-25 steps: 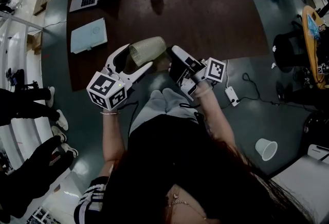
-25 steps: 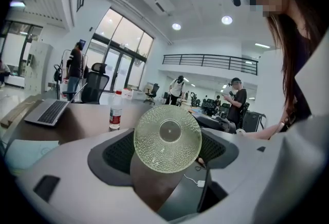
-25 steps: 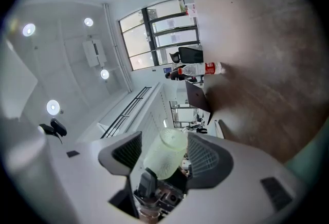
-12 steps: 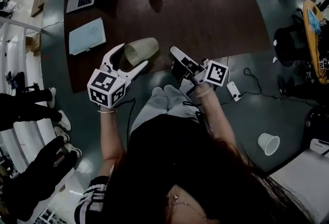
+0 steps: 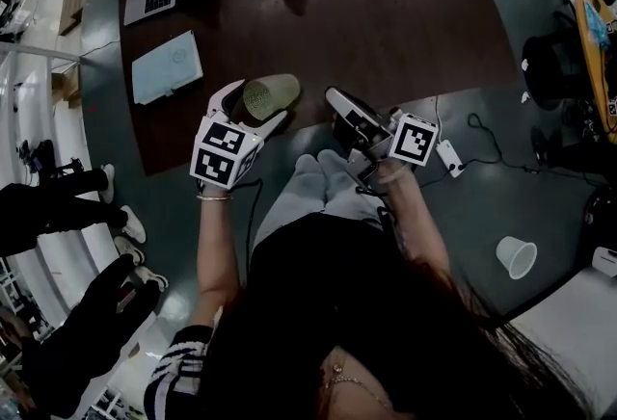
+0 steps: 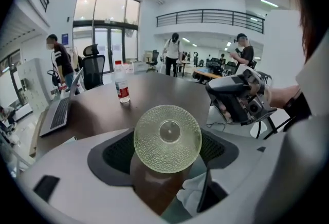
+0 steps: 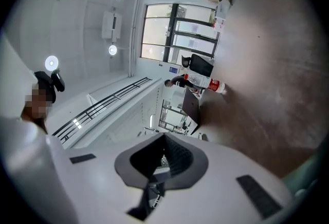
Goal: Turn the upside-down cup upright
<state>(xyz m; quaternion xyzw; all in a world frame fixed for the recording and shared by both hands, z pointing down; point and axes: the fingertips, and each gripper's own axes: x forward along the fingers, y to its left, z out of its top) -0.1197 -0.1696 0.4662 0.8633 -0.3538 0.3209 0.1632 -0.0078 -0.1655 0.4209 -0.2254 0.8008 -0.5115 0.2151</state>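
Seen from the head camera, a person seated at a dark brown table (image 5: 386, 13) holds a pale green cup (image 5: 270, 92) in the left gripper (image 5: 253, 106), just over the table's near edge. The wide-spread jaws pinch the cup's sides. It is tilted, with its base toward the gripper and its mouth pointing away and down at the tabletop. The right gripper (image 5: 335, 98) hovers just beside it. Its jaws have just been closing and now meet with nothing between them. The turn itself looks to be the step in hand, and it is not yet done. The next move seems to call for swinging the mouth upward, then setting the base flat on the wood. Only the left gripper view shows the dimpled base with its smooth round centre, framed by both dark pads. It also shows a bottle (image 6: 121, 89) standing further along the table. Only the head view shows the cup's place at the table edge. No view settles whether the rim touches the wood. The right gripper view shows its joined jaws but not the cup
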